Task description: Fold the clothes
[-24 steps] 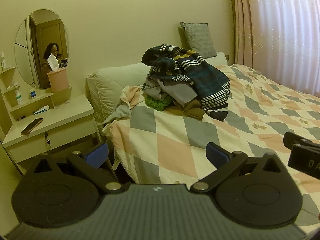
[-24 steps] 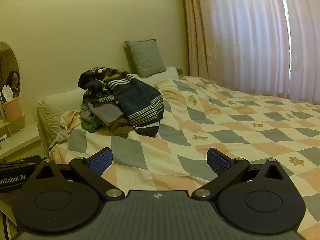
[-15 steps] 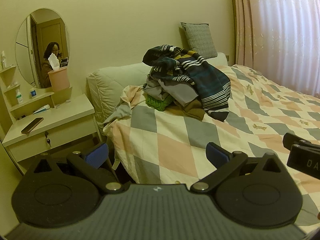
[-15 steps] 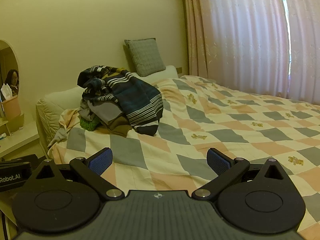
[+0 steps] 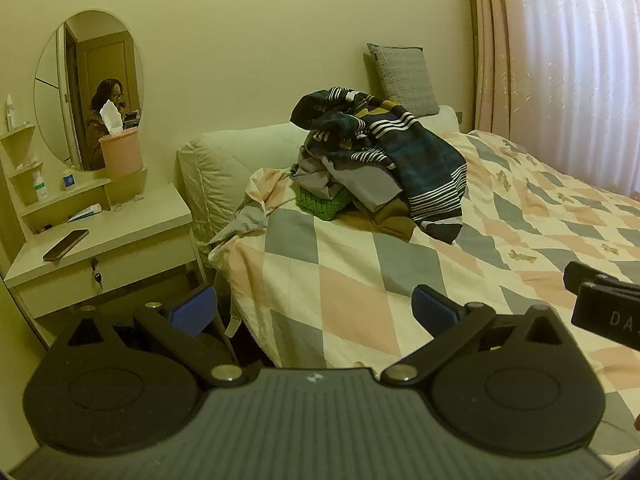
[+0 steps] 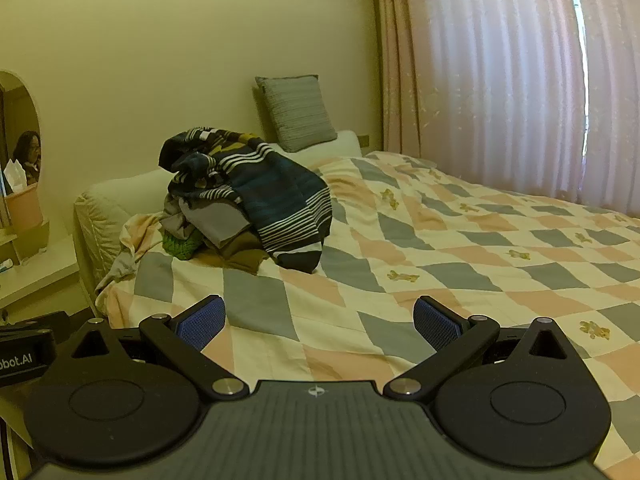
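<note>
While both grippers are held over the near edge of the bed (image 6: 480,240), nothing is gripped by either of them. The left gripper (image 5: 314,310) is seen with its blue-padded fingers (image 5: 192,312) spread wide, and only air and the checked bedspread (image 5: 360,280) are framed between them. The right gripper (image 6: 318,320) is likewise held wide apart, its pads (image 6: 436,324) empty above the bedspread. Part of the right gripper is caught at the right edge of the left wrist view, and part of the left gripper at the left edge of the right wrist view, so the two are placed side by side.

A pile of clothes (image 6: 248,200) is heaped near the head of the bed, toward its left edge, well apart from both grippers. A dark striped garment (image 5: 420,164) is draped over the top and down the right side of the pile; a grey piece (image 5: 360,184), a green knitted piece (image 5: 320,202) and a brown piece (image 5: 396,220) are seen beneath it. A grey cushion (image 6: 298,112) is propped upright against the wall behind the pile, on a pale pillow (image 5: 232,164).

Beside the bed's left edge a dresser (image 5: 120,236) is set, with a phone (image 5: 66,245) on its top, a pink tissue box (image 5: 120,150) on its shelf and an oval mirror (image 5: 88,88) above, in which a person is reflected. Curtains (image 6: 500,80) are hung along the far side.
</note>
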Demonstrator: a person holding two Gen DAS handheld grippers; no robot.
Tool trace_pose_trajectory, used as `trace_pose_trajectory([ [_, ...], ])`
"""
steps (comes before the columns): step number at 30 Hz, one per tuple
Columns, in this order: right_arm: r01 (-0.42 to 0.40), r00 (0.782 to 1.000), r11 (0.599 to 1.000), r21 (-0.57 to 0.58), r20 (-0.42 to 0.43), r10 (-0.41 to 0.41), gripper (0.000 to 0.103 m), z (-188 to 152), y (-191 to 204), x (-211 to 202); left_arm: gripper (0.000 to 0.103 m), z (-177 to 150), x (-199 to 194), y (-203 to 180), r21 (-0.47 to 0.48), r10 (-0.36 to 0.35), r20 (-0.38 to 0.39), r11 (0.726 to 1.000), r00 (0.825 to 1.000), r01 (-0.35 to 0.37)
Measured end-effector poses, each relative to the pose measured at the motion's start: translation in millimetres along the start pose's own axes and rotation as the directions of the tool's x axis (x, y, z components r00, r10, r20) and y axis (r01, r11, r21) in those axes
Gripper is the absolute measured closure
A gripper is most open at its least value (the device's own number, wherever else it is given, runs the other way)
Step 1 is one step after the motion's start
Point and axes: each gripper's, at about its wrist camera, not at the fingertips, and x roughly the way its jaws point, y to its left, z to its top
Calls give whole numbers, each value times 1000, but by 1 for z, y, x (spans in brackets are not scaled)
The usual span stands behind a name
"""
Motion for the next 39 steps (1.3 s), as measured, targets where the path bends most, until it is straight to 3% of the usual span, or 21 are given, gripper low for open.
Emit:
trace_pose_trajectory([
  [13,5,1000,1000,-6,-1,-5,0,5,4,6,0,-3,6,4,-4,-4,-11,1000,1000,4],
  [21,-41,992,997,-59,113,47,0,6,8,-15,0,-3,5,12,-35,28,-34,999,999,-29],
  [30,-93,995,994,-54,15,94,0,2,13,-3,0,-5,11,19,-17,9,-56,1000,998,-10],
  [34,-105,993,993,-61,-65,101,0,1,17,23,0,-3,30,17,-7,-2,-68,1000,998,1],
  [39,-57,988,998,-26,-142,53,0,-4,12,67,0,3,67,7,3,-2,-91,1000,996,2],
])
